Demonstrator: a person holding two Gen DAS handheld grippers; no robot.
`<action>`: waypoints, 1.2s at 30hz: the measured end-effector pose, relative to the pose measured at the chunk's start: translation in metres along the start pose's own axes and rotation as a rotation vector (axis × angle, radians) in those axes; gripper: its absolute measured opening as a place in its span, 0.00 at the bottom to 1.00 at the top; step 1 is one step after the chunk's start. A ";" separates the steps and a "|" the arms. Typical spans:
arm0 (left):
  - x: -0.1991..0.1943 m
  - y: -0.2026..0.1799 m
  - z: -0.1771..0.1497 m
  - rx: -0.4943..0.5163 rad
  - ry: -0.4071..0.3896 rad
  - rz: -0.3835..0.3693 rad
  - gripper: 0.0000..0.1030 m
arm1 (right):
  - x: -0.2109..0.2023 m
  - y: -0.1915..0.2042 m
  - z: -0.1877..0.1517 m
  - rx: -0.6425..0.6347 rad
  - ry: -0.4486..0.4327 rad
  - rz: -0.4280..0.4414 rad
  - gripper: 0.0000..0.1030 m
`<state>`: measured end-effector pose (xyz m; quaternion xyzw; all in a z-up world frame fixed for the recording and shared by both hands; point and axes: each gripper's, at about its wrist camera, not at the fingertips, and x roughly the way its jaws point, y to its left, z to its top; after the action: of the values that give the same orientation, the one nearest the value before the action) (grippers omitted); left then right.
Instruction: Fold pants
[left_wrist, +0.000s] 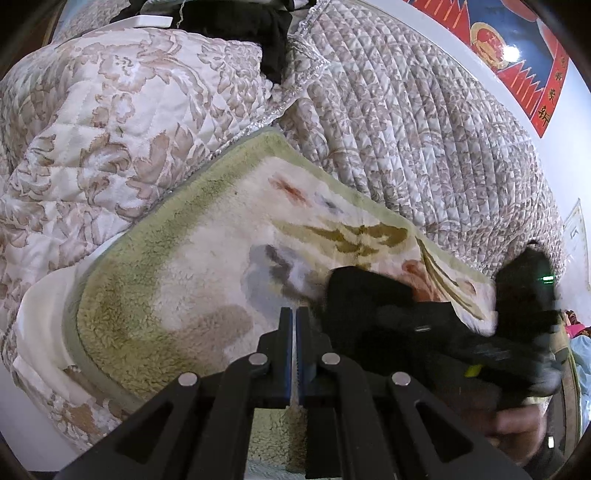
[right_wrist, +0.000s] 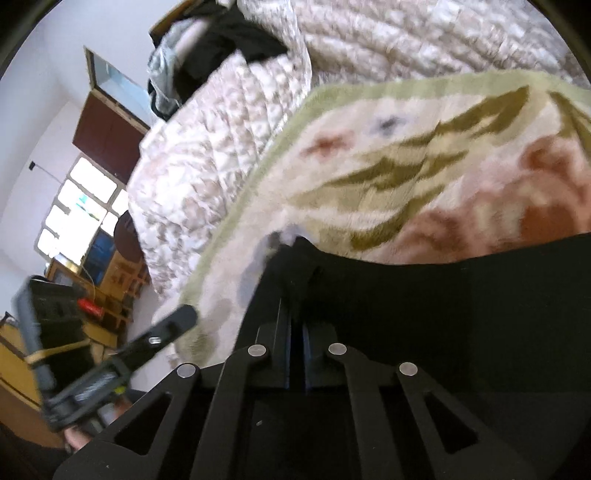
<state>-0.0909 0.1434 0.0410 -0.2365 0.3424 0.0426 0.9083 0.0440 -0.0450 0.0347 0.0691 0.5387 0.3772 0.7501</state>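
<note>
Left gripper (left_wrist: 294, 317) jaws pressed together, nothing between them, over a fleece blanket (left_wrist: 177, 280) with green border and floral print. Black pants (left_wrist: 373, 299) bunched on the blanket just right of the fingertips. Right gripper (left_wrist: 524, 332) at far right, blurred, touching the black fabric; grip state unclear. Quilted bedspread (left_wrist: 406, 110) behind, folded floral quilt (left_wrist: 110, 110) upper left.
</note>
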 end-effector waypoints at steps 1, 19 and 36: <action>0.000 -0.001 0.000 0.005 -0.001 0.002 0.03 | -0.008 0.001 0.001 0.006 -0.012 0.008 0.03; 0.019 -0.031 -0.014 0.098 0.067 -0.037 0.18 | -0.139 -0.130 -0.041 0.363 -0.076 -0.186 0.32; -0.017 -0.079 -0.068 0.249 0.153 -0.244 0.54 | -0.137 -0.102 -0.077 0.241 -0.046 -0.125 0.53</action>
<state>-0.1258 0.0440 0.0388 -0.1647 0.3820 -0.1287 0.9002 0.0097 -0.2276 0.0545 0.1337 0.5660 0.2608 0.7706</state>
